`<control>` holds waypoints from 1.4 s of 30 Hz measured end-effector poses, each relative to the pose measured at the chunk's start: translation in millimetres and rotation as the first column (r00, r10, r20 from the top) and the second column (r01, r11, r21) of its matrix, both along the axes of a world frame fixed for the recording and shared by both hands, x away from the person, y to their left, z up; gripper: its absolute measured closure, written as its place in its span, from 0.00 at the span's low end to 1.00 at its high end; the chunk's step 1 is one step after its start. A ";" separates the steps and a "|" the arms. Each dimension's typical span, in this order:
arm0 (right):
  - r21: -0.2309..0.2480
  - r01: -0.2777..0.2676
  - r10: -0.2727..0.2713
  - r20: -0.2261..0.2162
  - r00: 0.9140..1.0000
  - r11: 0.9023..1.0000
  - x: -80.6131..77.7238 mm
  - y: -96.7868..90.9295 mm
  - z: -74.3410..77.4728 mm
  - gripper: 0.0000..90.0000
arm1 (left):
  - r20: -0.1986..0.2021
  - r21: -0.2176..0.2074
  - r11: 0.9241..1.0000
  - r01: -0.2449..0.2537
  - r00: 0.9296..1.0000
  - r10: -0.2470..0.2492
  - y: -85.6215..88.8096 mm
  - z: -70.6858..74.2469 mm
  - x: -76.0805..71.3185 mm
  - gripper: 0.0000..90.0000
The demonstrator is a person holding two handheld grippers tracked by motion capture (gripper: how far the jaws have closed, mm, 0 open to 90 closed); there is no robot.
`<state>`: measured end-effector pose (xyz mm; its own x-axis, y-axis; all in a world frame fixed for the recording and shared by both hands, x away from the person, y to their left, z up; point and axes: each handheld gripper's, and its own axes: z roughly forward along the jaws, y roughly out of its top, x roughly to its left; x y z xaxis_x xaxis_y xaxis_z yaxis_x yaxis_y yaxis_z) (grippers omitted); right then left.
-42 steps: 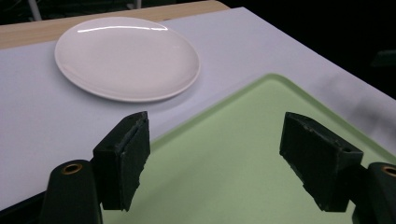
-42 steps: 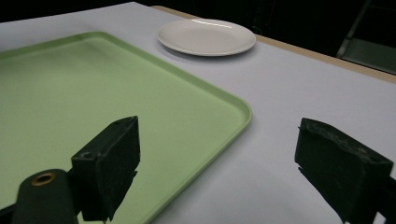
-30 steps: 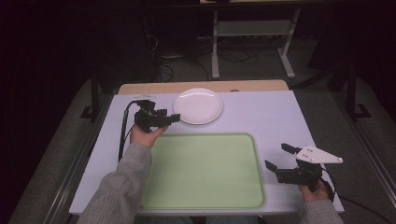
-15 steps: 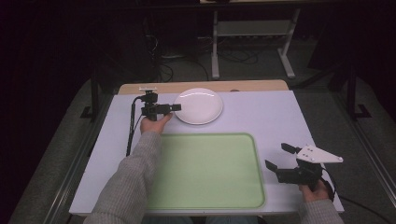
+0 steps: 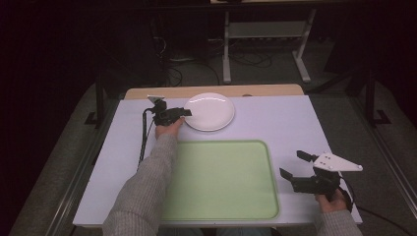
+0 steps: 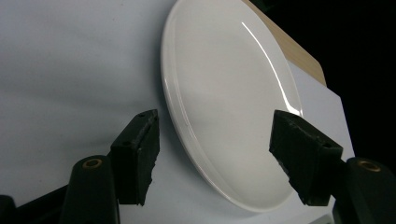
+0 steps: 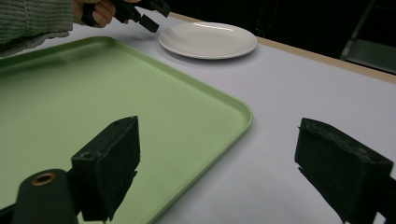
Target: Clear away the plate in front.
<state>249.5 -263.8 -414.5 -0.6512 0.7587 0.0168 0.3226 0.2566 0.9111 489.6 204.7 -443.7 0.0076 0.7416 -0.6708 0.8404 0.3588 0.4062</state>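
Near edge first: the right gripper (image 5: 301, 169) rests by the green tray (image 5: 221, 179), jaws spread, gripping nothing. Farther up the table (image 5: 295, 123), the left gripper (image 6: 212, 158) is at the white plate (image 5: 209, 111), jaws released, straddling its near rim. Left hand's far closer.

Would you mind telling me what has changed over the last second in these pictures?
The left gripper moved forward and rightward to the near-left rim of the white plate; its jaws are open astride the rim, not yet closed. The plate, green tray and right gripper, open beside the tray, stayed put.
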 end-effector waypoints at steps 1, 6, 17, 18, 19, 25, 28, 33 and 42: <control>0.000 0.000 0.000 0.000 1.000 1.000 0.0 0.0 0.0 0.15 | 0.000 0.000 1.000 0.000 1.000 0.000 0.0 0.0 0.0 0.38; 0.005 0.002 -0.002 -0.003 1.000 1.000 0.2 -0.5 0.2 0.15 | -0.049 -0.029 0.999 -0.034 0.998 0.033 -1.5 -7.0 3.0 0.40; 0.010 0.004 -0.004 -0.002 1.000 1.000 0.6 -2.0 0.6 0.15 | -0.082 -0.094 0.992 -0.087 0.993 0.079 -9.3 -11.9 7.9 0.44; 0.011 0.004 -0.004 0.000 1.000 1.000 0.7 -2.2 0.7 0.15 | -0.085 -0.096 0.991 -0.092 0.993 0.084 -10.6 -11.6 8.4 0.44; 0.013 0.005 -0.005 0.000 1.000 1.000 0.7 -2.4 0.8 0.15 | -0.090 -0.094 0.991 -0.098 0.992 0.089 -11.9 -11.1 8.8 0.44; 0.018 0.005 -0.005 0.001 1.000 1.000 0.6 -3.1 1.1 0.15 | -0.122 -0.148 0.980 -0.131 0.986 0.113 -12.5 -15.5 9.8 0.44; 0.020 0.005 -0.005 0.002 1.000 1.000 0.7 -3.6 1.3 0.15 | -0.130 -0.160 0.977 -0.139 0.984 0.118 -15.5 -18.3 9.3 0.45; 0.024 0.007 -0.007 0.005 1.000 1.000 0.6 -4.2 1.7 0.15 | -0.128 -0.155 0.977 -0.147 0.983 0.128 -15.5 -19.1 7.9 0.47; 0.025 0.005 -0.005 0.006 1.000 1.000 0.4 -4.2 2.3 0.15 | -0.110 -0.127 0.981 -0.147 0.985 0.134 -12.4 -23.3 4.0 0.65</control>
